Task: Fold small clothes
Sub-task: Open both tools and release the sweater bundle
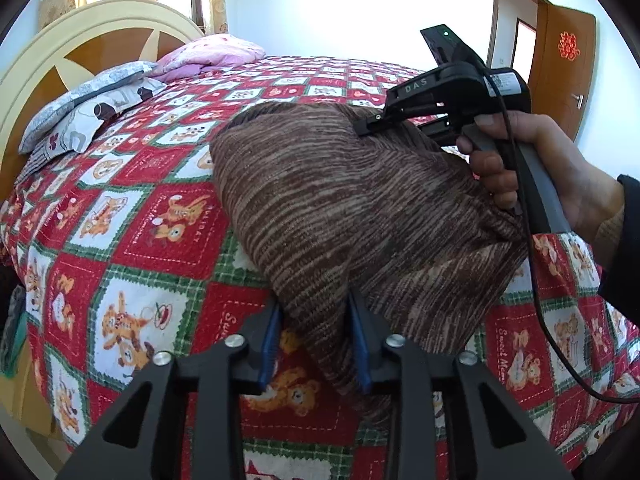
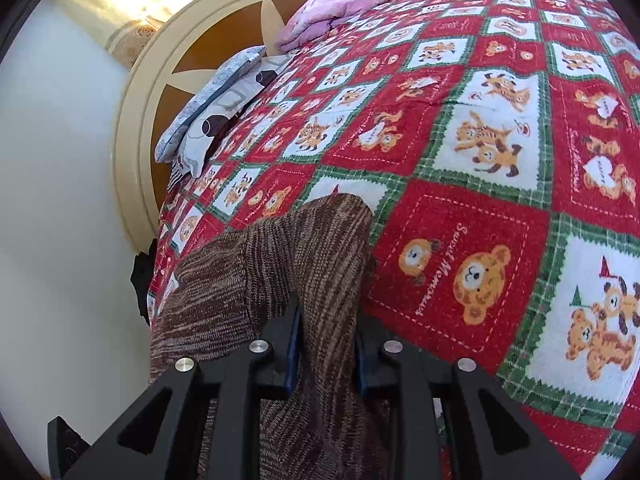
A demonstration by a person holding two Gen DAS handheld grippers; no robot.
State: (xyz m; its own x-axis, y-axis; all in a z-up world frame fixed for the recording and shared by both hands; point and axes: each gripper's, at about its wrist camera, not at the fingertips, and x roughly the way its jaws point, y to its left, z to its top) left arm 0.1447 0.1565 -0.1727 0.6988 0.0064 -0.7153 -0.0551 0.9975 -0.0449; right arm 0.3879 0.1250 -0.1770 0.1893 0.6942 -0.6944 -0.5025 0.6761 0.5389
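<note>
Garment (image 1: 360, 200) lies between both tongs (image 1: 314, 344) (image 2: 326, 354), seemingly loosened, on the bedspread (image 1: 160, 220).

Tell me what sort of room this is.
A bedroom, most likely: a bed under a red teddy-bear patchwork quilt, a rounded cream-and-brown wooden headboard, and grey patterned and pink pillows against it.

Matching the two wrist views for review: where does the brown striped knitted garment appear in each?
Left wrist view: brown striped knitted garment fills centre, reaching bottom centre.
Right wrist view: it rises from bottom centre, left of middle.
Shared landmark: pink folded quilt near the cream round headboard.
</note>
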